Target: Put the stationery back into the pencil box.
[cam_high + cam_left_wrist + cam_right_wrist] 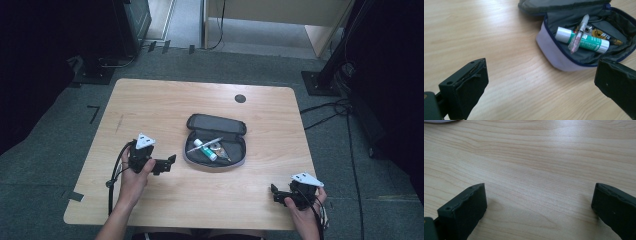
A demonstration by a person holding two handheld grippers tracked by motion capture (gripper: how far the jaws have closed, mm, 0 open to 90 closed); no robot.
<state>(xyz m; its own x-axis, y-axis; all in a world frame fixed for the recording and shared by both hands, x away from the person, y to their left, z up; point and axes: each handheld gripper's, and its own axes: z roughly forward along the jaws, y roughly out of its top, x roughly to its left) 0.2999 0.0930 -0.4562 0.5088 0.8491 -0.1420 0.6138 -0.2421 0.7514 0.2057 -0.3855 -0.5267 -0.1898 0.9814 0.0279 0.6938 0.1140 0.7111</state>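
A grey pencil case [216, 142] lies unzipped in the middle of the wooden table [150, 105]. In the left gripper view its pale outer wall [554, 55] faces me, and inside lie a white and green glue stick [586, 42], a clear pen [579, 35] across it, and a small yellow and black item [600, 34]. My left gripper [171, 162] rests just left of the case, pointing at it. Its jaws stand wide apart with nothing between them [541, 82]. My right gripper [274, 194] sits near the front right corner, open over bare wood [539, 202].
A dark round cable hole [240, 98] marks the far side of the table. Cables [330, 107] trail on the carpet to the right, beside a black stand base [320, 82]. Another stand base [95, 75] sits off the far left corner.
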